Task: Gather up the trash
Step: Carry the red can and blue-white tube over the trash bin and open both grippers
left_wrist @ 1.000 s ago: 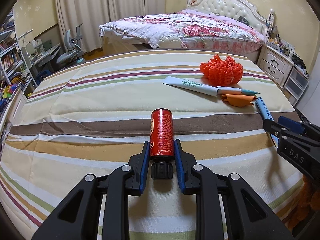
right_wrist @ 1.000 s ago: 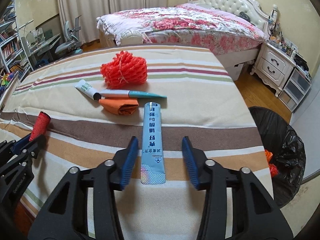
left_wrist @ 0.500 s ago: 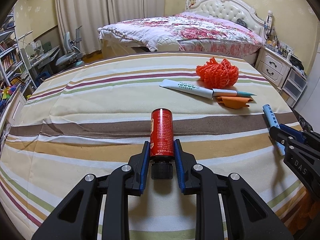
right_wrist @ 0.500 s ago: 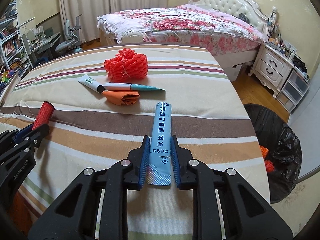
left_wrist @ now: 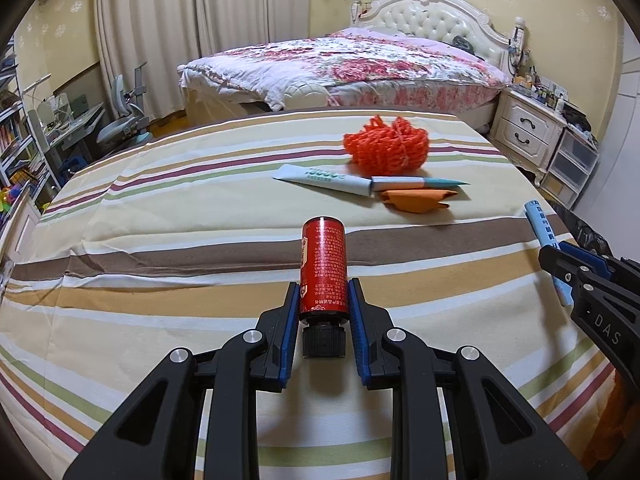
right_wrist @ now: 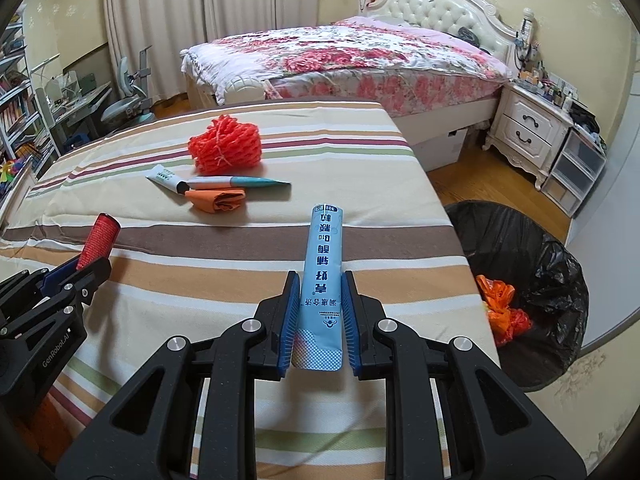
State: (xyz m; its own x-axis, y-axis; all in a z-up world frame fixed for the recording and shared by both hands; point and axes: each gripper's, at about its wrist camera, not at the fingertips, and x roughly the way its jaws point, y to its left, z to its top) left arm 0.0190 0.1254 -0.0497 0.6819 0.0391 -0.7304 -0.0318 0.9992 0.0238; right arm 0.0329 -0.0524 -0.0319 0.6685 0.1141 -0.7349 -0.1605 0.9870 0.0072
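Note:
My left gripper [left_wrist: 322, 292] is shut on a small red bottle [left_wrist: 323, 266] with a black cap, held just above the striped bedspread [left_wrist: 180, 240]. My right gripper [right_wrist: 320, 284] is shut on a long light-blue sachet [right_wrist: 323, 276] that sticks out forward past the fingertips. Farther back on the spread lie an orange foam net [right_wrist: 226, 148], a white tube [right_wrist: 166, 178], a white-and-teal packet [right_wrist: 240, 182] and a crumpled orange wrapper [right_wrist: 216, 202]. In the left wrist view the right gripper [left_wrist: 560, 256] with its sachet [left_wrist: 542, 226] shows at the right edge.
A black-lined trash bin [right_wrist: 532, 280] with orange trash inside stands on the floor right of the striped bed. Beyond are a floral bed [right_wrist: 340, 56], a white nightstand [right_wrist: 528, 132] and plastic drawers [right_wrist: 572, 172]. A desk and chair [right_wrist: 124, 100] stand at the far left.
My right gripper closed on the blue sachet and lifted it off the spread. Both grippers pulled back a little from the items at the back; the left kept its grip on the red bottle.

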